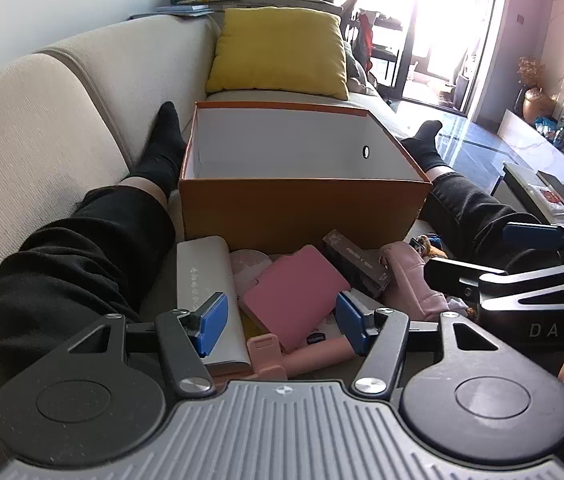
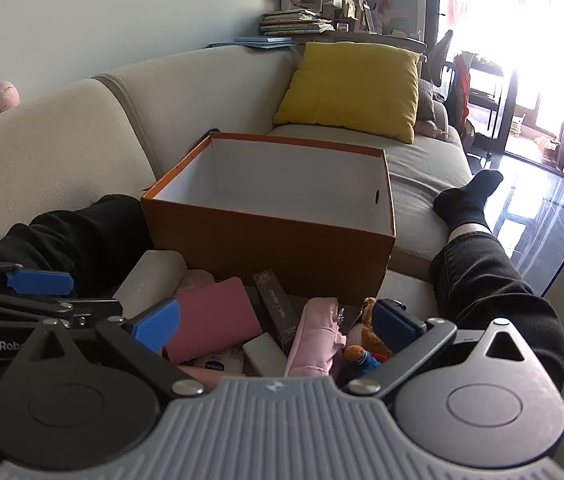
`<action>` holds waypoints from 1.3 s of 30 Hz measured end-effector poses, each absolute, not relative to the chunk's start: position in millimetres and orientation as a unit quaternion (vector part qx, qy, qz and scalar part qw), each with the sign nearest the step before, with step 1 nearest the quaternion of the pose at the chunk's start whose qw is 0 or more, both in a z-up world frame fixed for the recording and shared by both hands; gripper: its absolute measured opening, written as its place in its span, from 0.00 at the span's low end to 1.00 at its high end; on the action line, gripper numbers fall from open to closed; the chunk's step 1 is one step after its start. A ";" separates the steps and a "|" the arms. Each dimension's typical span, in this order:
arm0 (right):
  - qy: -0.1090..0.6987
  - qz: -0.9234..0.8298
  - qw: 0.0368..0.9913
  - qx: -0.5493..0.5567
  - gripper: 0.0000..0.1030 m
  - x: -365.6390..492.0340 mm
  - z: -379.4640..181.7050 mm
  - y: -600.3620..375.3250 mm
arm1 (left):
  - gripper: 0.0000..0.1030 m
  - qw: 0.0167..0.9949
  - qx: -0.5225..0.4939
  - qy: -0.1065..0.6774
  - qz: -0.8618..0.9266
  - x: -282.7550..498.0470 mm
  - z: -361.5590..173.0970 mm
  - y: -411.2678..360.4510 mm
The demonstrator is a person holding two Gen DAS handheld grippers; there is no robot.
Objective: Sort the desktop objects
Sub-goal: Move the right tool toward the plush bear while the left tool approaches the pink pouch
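An open orange box [image 1: 302, 210] with a white inside stands on the sofa between a person's legs, also in the right wrist view [image 2: 273, 248]. In front of it lies a pile: a grey case [image 1: 203, 280], a pink notebook [image 1: 296, 298], a dark slim box [image 1: 358, 262], a pink pouch [image 1: 414, 280] and a small plush toy [image 2: 364, 344]. My left gripper [image 1: 282, 322] is open and empty, low over the pink notebook. My right gripper [image 2: 277, 326] is open and empty over the pink pouch [image 2: 316, 336] and the dark box [image 2: 277, 308].
A yellow cushion [image 1: 279, 50] lies behind the box on the beige sofa [image 1: 41, 128]. The person's black-trousered legs [image 1: 81, 248] flank the pile. A low table [image 1: 554, 196] with books stands at the right. The right gripper's body [image 1: 530, 288] reaches in beside the left one.
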State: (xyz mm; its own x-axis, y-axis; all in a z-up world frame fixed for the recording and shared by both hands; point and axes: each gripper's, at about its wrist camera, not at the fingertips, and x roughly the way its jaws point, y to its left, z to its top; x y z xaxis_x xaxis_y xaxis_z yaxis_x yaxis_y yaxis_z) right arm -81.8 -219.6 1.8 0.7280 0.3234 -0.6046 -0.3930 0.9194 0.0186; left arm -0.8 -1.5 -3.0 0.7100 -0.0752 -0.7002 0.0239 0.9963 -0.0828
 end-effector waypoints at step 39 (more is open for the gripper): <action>0.340 0.173 0.922 -0.067 0.99 -78.5 -8.4 -216.6 | 0.68 0.916 -0.023 0.400 -0.034 0.0 -10.4 -4.9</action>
